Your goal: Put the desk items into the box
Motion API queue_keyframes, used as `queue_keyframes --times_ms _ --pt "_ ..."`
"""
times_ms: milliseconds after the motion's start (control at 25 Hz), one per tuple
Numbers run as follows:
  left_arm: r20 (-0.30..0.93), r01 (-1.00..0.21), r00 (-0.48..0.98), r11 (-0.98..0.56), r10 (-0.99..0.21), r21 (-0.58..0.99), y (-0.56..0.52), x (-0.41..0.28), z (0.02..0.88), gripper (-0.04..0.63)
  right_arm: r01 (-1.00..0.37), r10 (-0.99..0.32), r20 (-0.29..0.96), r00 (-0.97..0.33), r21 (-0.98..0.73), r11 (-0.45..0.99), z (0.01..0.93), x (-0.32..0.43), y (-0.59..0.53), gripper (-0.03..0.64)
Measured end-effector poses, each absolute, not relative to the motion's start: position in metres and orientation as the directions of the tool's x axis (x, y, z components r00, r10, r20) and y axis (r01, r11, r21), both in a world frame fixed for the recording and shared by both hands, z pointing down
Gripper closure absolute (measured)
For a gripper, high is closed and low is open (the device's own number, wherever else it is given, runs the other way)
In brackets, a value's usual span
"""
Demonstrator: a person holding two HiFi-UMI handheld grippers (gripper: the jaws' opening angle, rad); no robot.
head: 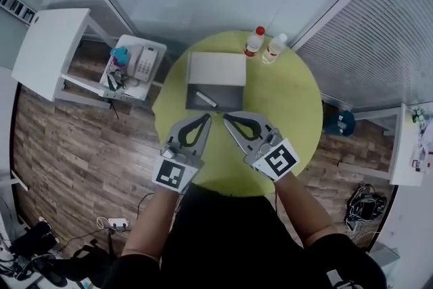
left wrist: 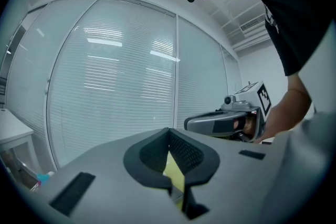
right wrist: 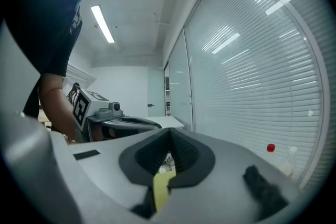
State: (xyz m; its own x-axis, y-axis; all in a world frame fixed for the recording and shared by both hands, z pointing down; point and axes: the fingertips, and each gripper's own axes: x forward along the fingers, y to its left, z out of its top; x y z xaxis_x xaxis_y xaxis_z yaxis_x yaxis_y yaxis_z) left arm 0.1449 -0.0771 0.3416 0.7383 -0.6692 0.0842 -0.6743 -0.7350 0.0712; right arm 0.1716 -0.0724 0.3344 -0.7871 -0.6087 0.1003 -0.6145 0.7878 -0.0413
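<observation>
Left gripper [head: 206, 118] and right gripper [head: 227, 117] closed beside box [head: 231, 97]

No legible text anywhere. Black-and-white square markers, no letters, on left cube [head: 174, 174] at 7 o'clock and right cube [head: 279, 160] at 5 o'clock. Red-capped bottle [head: 254, 41] label at 12 o'clock too small to read.

Smooth matt table [head: 298, 105], wood-plank floor [head: 74, 145], matt grey box [head: 231, 102]

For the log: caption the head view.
Left tool and right tool, both shut, held before the open box.
</observation>
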Motion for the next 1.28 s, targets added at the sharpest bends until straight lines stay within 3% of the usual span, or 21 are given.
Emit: queue_keyframes --times_ms 1280 --pt "0.079 -0.652 0.758 -0.757 -0.648 0.050 -0.061 0.163 0.320 0.583 -0.617 -0.610 0.119 -0.783 -0.024 0.787 0.324 0.186 -0.059 0.600"
